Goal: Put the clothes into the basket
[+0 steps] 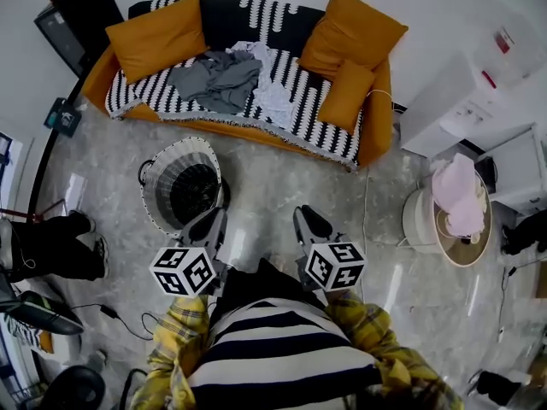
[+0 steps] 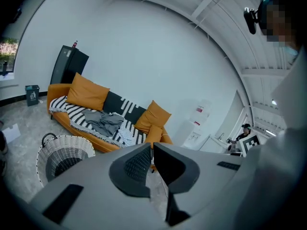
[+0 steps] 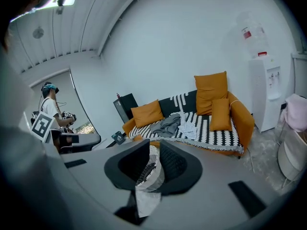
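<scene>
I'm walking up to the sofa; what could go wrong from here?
The basket stands on the floor just ahead of the left tool; a step forward might knock it. The grey garment lies against the white one on the striped throw, so a grab may drag the throw too. A cable lies on the floor by the sofa; a foot could catch it.

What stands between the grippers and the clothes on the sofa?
The basket sits on the floor just ahead of the left gripper; the right gripper faces only bare floor up to the clothes.
</scene>
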The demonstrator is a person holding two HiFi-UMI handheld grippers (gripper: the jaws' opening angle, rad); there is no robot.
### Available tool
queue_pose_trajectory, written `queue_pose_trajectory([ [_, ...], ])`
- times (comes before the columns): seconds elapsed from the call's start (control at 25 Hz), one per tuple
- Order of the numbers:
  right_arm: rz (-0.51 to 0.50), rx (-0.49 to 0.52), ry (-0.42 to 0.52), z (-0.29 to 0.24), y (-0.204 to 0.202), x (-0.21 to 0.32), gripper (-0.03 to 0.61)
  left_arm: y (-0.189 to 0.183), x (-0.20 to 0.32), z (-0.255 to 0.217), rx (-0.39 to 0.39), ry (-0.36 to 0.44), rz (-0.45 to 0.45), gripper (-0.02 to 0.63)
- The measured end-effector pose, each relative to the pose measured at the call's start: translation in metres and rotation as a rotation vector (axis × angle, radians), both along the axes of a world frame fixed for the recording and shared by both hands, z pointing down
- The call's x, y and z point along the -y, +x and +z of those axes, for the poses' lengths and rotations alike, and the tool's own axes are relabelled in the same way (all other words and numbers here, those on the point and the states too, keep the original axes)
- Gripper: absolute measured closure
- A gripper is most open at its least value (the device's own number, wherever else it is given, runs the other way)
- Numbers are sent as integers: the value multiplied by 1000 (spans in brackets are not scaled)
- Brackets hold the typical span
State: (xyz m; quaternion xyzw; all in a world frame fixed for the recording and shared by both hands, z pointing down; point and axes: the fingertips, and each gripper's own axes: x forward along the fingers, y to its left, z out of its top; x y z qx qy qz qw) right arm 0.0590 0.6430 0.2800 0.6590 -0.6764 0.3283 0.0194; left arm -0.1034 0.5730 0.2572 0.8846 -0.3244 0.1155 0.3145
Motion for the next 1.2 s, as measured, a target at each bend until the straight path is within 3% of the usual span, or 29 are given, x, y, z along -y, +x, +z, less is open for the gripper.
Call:
queue_pose_trajectory([
  [0.28, -38, 22, 2, 5, 24, 24, 469, 26, 9, 2, 28, -7, -6, 586],
  [0.76, -49, 27, -40, 24, 45, 68, 446, 48, 64, 17, 26, -21, -27, 586],
  [1.2, -95, 16, -81, 39, 71, 189, 445, 67, 170, 38, 32, -53, -51, 586],
])
